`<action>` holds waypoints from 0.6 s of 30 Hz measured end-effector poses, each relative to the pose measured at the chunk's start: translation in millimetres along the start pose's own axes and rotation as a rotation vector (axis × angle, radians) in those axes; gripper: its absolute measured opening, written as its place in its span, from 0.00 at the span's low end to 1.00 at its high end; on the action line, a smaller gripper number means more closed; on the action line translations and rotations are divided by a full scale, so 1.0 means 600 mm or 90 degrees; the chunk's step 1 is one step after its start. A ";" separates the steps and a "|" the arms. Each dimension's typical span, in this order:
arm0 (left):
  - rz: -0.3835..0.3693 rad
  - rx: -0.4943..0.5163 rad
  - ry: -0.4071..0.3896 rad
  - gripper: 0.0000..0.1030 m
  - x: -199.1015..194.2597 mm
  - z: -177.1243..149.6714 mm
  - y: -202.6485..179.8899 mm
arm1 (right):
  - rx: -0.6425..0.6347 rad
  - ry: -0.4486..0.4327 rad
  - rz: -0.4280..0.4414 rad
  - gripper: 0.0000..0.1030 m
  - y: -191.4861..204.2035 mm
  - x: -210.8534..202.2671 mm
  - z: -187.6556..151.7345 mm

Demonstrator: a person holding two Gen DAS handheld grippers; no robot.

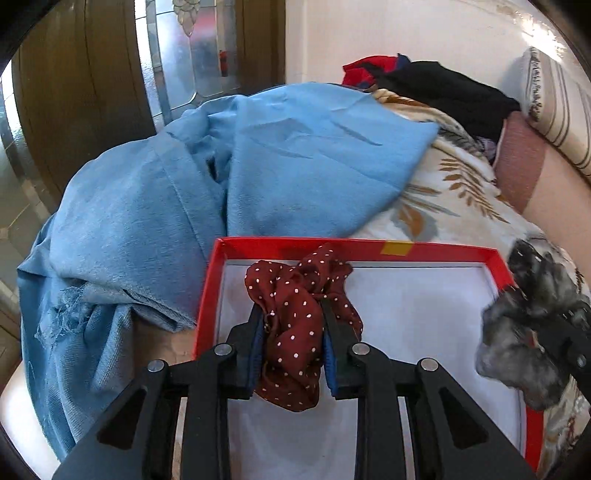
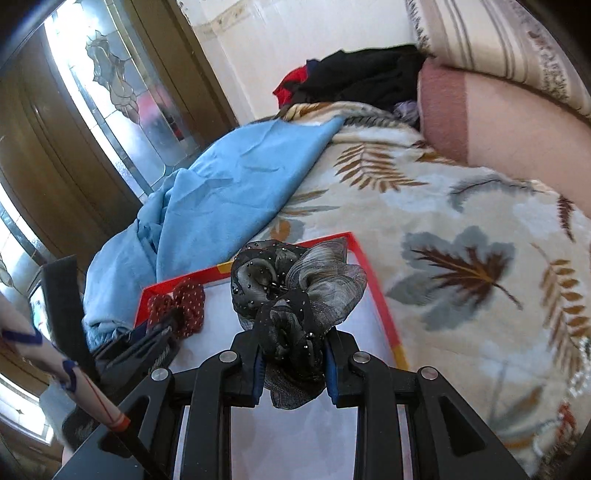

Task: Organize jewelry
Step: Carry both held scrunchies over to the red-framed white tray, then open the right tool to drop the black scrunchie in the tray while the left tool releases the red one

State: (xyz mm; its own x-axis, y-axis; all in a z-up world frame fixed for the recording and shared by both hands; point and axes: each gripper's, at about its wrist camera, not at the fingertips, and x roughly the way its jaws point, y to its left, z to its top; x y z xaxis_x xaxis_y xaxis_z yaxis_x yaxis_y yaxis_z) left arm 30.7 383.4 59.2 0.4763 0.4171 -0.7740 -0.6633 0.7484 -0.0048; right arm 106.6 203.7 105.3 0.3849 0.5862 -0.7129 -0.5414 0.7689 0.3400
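Above red box [image 1: 354,249] with white floor on leaf-print blanket [image 2: 461,229], left gripper [image 1: 293,325] clamped on maroon dotted scrunchie [image 1: 295,314], right gripper [image 2: 293,349] clamped on grey-black scrunchie [image 2: 295,291], no readable writing.

Daylight comes through the patterned glass door panel [image 2: 110,96] beyond and left of each tool, bright enough to wash out the glass. The wall [image 1: 406,33] ahead shows glare near its right edge. The white floor of the red box [image 1: 406,302] reads evenly lit, with soft shadows. Fisheye distortion bends both views, dark corners ringing them. The grey scrunchie [image 1: 532,332] is motion-blurred in the left wrist view.
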 end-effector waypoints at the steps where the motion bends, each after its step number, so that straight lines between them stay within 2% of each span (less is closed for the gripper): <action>1: 0.006 -0.001 0.000 0.25 0.003 0.000 0.001 | 0.004 0.004 0.005 0.27 0.001 0.010 0.003; 5: 0.022 0.001 -0.007 0.30 0.007 -0.002 0.000 | 0.008 0.018 0.013 0.28 0.007 0.049 0.010; 8: 0.029 0.004 -0.015 0.39 0.006 -0.003 -0.002 | 0.010 0.025 0.009 0.32 0.007 0.071 0.012; 10: 0.029 0.007 -0.020 0.55 0.004 -0.004 -0.004 | 0.007 0.027 0.003 0.40 0.006 0.079 0.014; 13: 0.024 0.017 -0.027 0.65 0.000 -0.005 -0.010 | 0.009 0.028 0.002 0.56 0.000 0.082 0.016; 14: 0.028 0.021 -0.032 0.66 -0.003 -0.005 -0.012 | 0.011 0.024 0.003 0.61 -0.003 0.079 0.015; 18: 0.028 0.028 -0.049 0.70 -0.014 -0.006 -0.017 | 0.012 0.011 0.003 0.65 -0.011 0.062 0.011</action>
State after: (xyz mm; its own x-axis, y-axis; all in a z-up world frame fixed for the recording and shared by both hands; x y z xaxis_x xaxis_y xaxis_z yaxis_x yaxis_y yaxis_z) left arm 31.2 370.2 63.6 0.4908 0.4873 -0.7223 -0.6599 0.7492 0.0570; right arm 129.7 222.1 80.7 0.3693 0.5859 -0.7213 -0.5287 0.7708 0.3554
